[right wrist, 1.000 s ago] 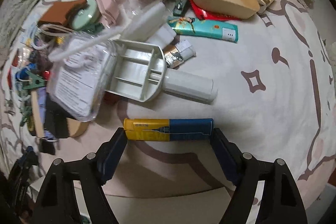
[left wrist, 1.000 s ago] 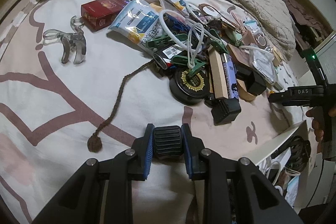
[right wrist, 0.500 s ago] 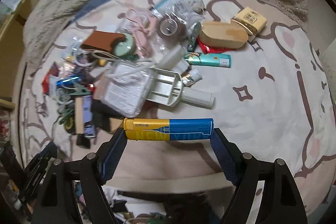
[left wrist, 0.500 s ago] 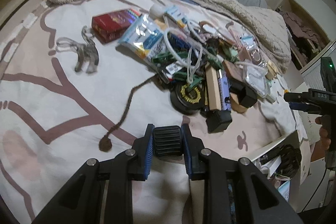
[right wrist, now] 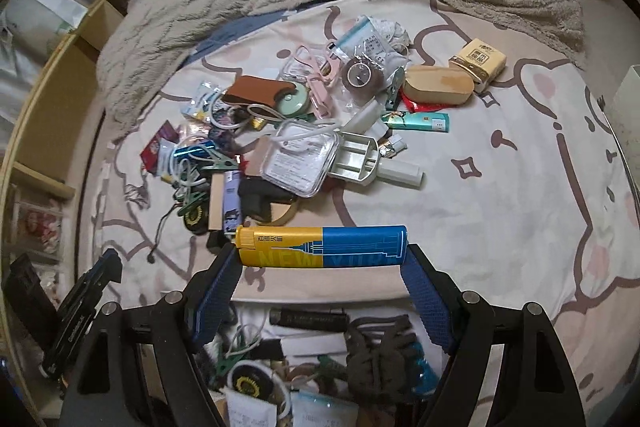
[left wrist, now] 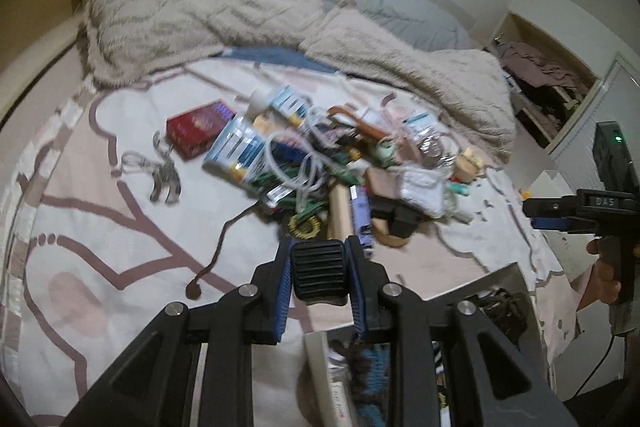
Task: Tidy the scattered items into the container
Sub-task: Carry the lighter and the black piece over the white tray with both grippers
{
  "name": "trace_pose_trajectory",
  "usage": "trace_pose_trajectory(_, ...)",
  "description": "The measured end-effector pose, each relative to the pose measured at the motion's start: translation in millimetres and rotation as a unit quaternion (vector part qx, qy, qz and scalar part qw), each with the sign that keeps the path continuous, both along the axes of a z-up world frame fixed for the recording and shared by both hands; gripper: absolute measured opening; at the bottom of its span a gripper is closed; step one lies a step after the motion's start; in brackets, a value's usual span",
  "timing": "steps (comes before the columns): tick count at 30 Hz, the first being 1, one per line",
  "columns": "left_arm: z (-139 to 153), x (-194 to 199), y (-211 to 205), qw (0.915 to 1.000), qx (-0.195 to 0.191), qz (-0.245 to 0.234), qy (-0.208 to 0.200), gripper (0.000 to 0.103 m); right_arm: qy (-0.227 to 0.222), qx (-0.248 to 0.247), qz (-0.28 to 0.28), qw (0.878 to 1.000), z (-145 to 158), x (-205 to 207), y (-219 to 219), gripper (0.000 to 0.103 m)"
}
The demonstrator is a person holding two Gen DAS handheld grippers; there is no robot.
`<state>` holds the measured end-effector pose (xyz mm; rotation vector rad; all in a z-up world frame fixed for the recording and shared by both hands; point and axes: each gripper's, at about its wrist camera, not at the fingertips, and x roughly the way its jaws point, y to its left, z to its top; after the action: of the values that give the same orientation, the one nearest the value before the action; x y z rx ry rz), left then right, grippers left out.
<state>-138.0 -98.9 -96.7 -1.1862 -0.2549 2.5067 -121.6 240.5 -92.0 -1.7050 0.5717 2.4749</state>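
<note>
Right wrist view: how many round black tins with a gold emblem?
2. One tin lies on the bed at the pile's near-left edge; the other tin sits below the bed's edge among collected items. More may be buried.

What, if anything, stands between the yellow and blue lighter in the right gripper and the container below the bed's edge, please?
Nothing visible does. The right gripper holds the lighter end to end near the bed edge, and the container lies open just below, already holding items, with only air between.
</note>
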Motion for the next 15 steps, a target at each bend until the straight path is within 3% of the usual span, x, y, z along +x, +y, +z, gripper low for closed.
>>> trace_pose_trajectory(15,51.9,45.9,3.4,0.9973,-0.012,-0.026,0.067,0.025,0.017,-0.004,0.037,0.999,17.1,9.0,-28.7,0.081)
